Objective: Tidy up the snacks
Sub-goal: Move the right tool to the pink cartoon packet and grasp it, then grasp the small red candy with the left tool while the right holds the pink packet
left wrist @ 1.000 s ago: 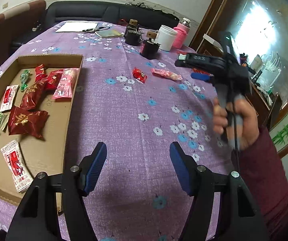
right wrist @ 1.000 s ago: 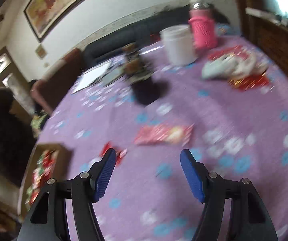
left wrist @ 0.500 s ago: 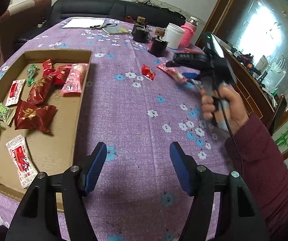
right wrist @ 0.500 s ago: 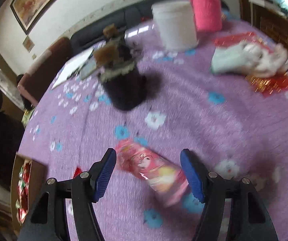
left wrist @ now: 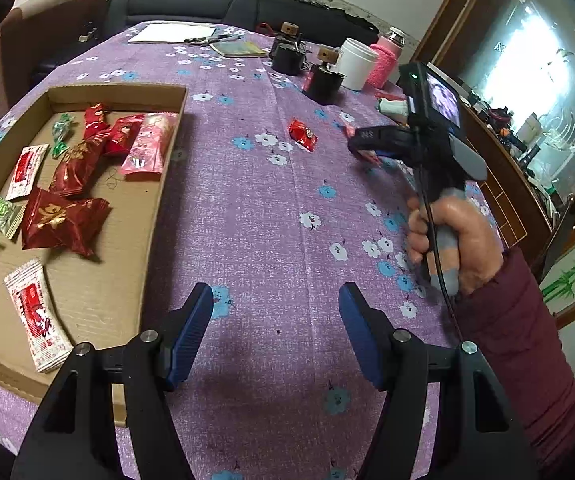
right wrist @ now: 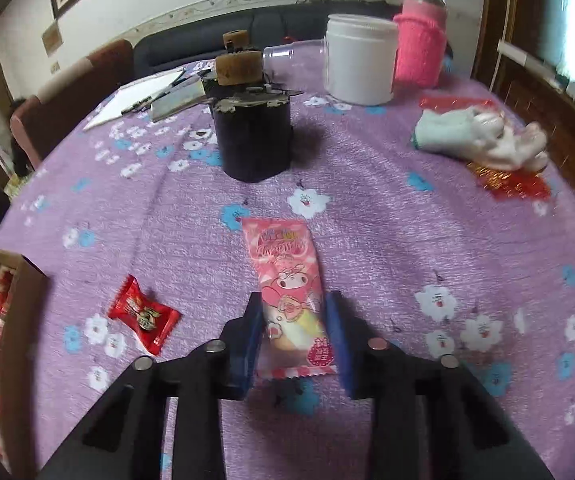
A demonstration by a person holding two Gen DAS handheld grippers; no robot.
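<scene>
We see our right gripper [right wrist: 293, 334] closing on a pink snack packet [right wrist: 291, 296], its blue pads on either side of the packet's near end on the purple flowered tablecloth [right wrist: 387, 232]. The packet carries a cartoon character and curly lettering too blurred to read. A small red candy [right wrist: 143, 314] lies just left of it, its print unreadable. Our left gripper [left wrist: 275, 332] hangs open and empty above the cloth, beside the cardboard tray [left wrist: 127, 92] at the left, where red, pink and white packets with gold or red characters lie.
</scene>
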